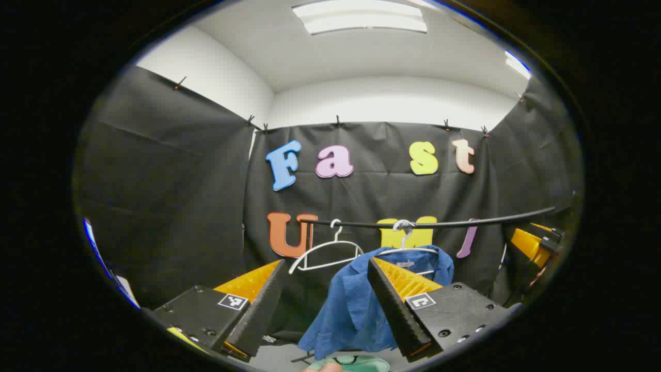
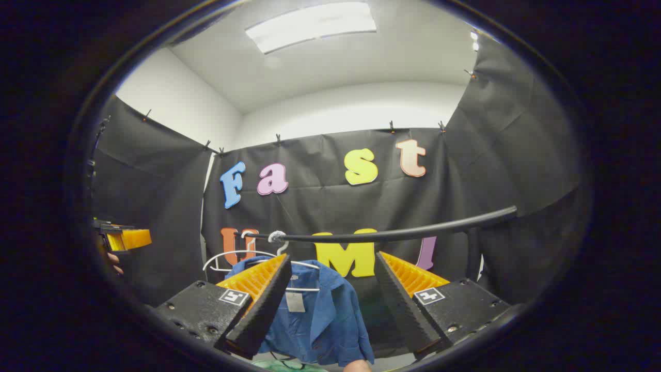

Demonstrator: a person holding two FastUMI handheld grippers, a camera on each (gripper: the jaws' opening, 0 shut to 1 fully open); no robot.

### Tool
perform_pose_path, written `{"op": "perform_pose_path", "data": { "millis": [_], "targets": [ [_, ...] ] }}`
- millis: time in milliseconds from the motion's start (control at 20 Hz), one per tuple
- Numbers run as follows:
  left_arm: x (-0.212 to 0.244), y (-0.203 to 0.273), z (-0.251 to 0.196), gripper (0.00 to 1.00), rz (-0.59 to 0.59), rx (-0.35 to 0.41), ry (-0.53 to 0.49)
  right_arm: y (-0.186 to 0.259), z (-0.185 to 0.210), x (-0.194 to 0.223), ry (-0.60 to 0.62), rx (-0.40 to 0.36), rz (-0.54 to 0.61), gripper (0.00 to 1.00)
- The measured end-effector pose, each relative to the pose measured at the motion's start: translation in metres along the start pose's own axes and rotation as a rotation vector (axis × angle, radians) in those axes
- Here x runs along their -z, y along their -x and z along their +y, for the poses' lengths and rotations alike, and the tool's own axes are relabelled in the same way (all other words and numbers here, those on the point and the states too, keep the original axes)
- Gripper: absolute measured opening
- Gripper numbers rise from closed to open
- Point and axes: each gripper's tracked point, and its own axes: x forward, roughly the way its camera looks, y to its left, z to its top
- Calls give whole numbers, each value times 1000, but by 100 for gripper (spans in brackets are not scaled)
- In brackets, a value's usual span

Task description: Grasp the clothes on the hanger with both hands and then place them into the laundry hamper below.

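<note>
A blue shirt [image 1: 356, 305] is seen draped on a white hanger [image 1: 413, 252], collar folded. Left gripper [image 1: 325, 302] and right gripper [image 2: 330, 305] are held spread, nothing pinched.

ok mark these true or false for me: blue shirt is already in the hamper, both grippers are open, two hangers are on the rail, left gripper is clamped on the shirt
1. The blue shirt is already in the hamper. False: it hangs on a white hanger from the black rail.
2. Both grippers are open. True: the left gripper and the right gripper both have their fingers spread.
3. Two hangers are on the rail. True: an empty hanger hangs beside the shirt's.
4. The left gripper is clamped on the shirt. False: it holds nothing.
</note>
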Motion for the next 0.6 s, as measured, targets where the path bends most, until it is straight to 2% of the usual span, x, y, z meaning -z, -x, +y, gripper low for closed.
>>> {"op": "perform_pose_path", "data": {
  "millis": [250, 300, 400, 450, 600],
  "targets": [
    [9, 6, -22, 100, 4, 11, -13, -1, -14, 22, 9, -5, 54, 100],
    [12, 6, -23, 95, 9, 16, -15, 0, -14, 24, 3, 2, 61, 100],
    [17, 5, -25, 100, 28, 34, -10, 0, -12, 30, -4, 7, 78, 99],
    [17, 5, -25, 95, 28, 43, -7, 1, -9, 30, -1, 9, 78, 100],
    [14, 4, -17, 100, 30, 65, 7, 1, 1, 26, 21, 25, 68, 100]
  ]
}}
